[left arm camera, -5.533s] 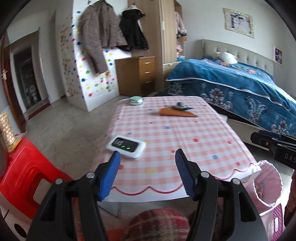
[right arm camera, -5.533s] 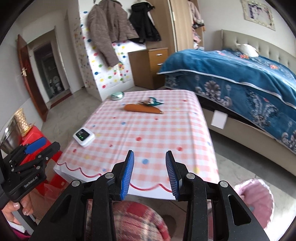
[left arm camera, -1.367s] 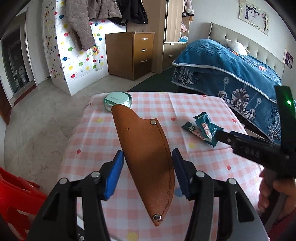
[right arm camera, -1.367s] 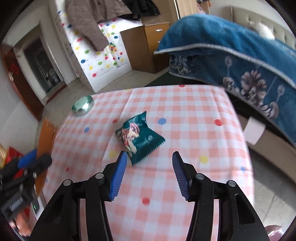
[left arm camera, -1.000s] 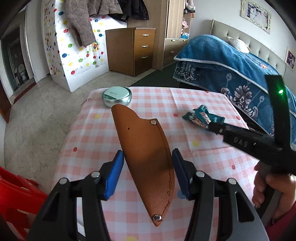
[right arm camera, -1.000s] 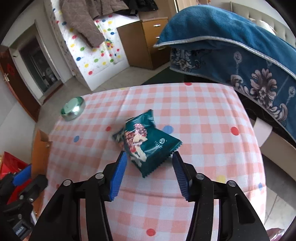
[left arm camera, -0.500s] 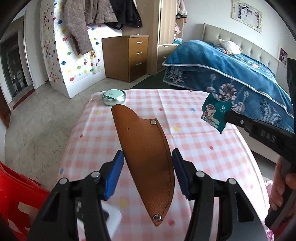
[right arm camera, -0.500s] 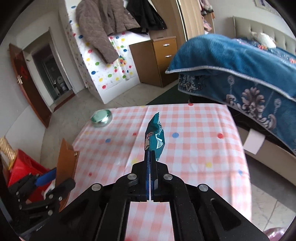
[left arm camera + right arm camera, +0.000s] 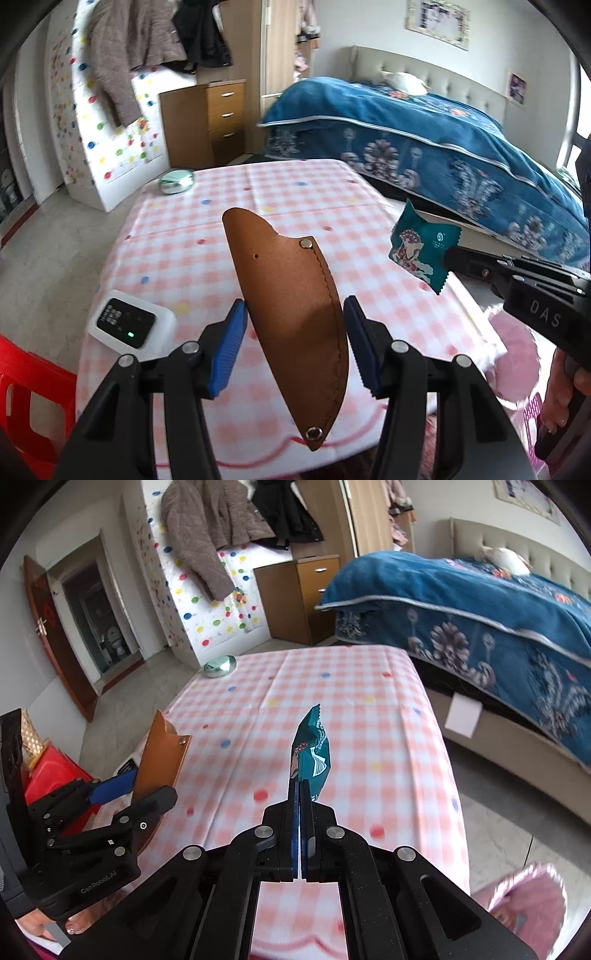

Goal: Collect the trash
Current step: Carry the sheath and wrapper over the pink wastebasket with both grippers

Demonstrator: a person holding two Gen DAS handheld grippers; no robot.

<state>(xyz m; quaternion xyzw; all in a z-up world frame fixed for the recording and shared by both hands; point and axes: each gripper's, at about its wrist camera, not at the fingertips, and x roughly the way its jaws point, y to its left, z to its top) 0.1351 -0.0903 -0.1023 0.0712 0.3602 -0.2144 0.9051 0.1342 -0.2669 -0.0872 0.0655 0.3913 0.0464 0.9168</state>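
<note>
My left gripper (image 9: 293,345) is shut on a brown leather sheath (image 9: 291,291) and holds it above the checked table; the sheath also shows in the right wrist view (image 9: 162,755). My right gripper (image 9: 300,794) is shut on a teal snack wrapper (image 9: 310,753), held on edge above the table's near half. In the left wrist view the wrapper (image 9: 424,245) hangs off the table's right edge, above the floor near a pink trash bin (image 9: 517,354). The bin's rim also shows in the right wrist view (image 9: 524,897).
The pink checked table (image 9: 177,254) carries a white device with a dark screen (image 9: 127,325) and a round green tin (image 9: 177,181) at the far left corner. A red stool (image 9: 29,402) stands left. A blue bed (image 9: 424,140) lies right.
Both grippers have pulled back toward the table's near edge with their loads. The wrapper has moved right, off the table's edge and nearer the pink bin.
</note>
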